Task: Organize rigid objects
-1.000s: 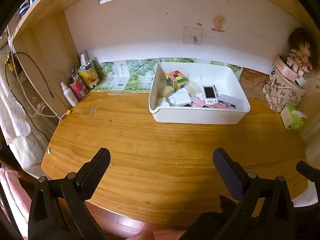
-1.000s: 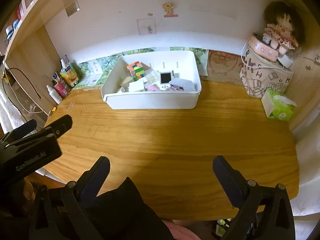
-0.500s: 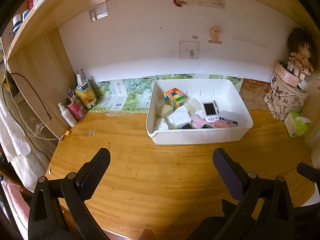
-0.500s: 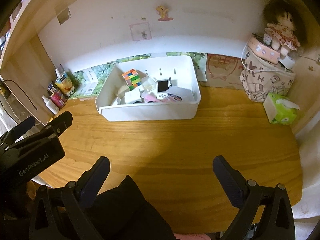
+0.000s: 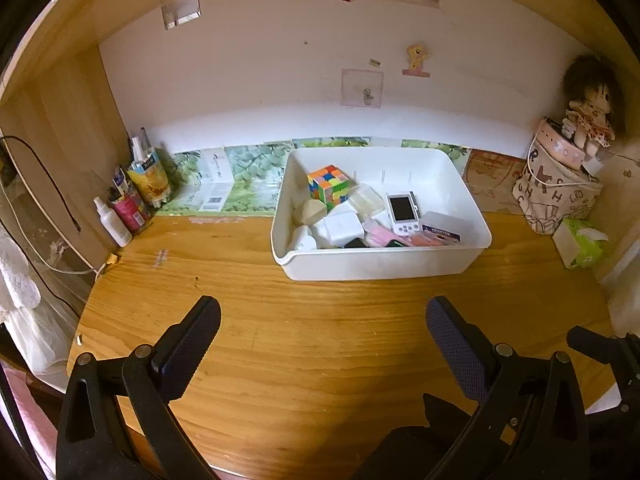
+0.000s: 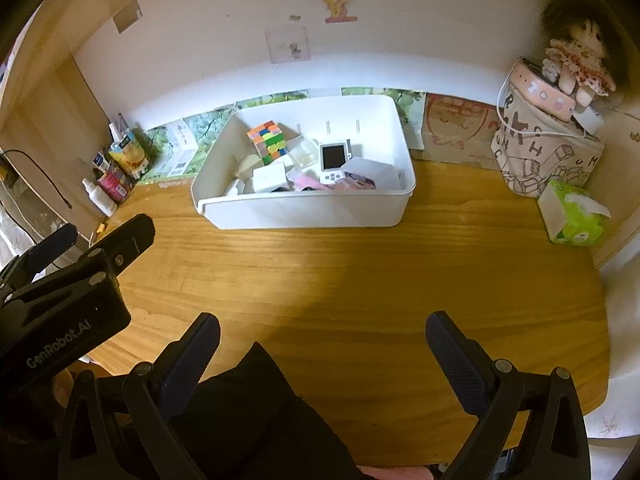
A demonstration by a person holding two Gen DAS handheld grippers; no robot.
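A white plastic bin (image 5: 376, 266) (image 6: 304, 212) stands at the back of the wooden desk. It holds a coloured puzzle cube (image 5: 329, 184) (image 6: 267, 140), a small white handheld device (image 5: 403, 209) (image 6: 333, 159), a white box (image 5: 344, 227) and several other small items. My left gripper (image 5: 322, 332) is open and empty over the desk, in front of the bin. My right gripper (image 6: 322, 340) is open and empty, further back over the desk's front edge. The left gripper's body (image 6: 60, 300) shows at the left of the right wrist view.
Bottles and cartons (image 5: 134, 192) crowd the back left corner. A patterned bag (image 5: 554, 184) with a doll (image 5: 590, 112) on it stands at the back right, beside a green tissue pack (image 5: 580, 242). A dark sleeve (image 6: 256, 412) lies under my right gripper.
Both grippers have moved forward and up toward the bin, so it sits lower and larger in both views. Both stay open and empty.
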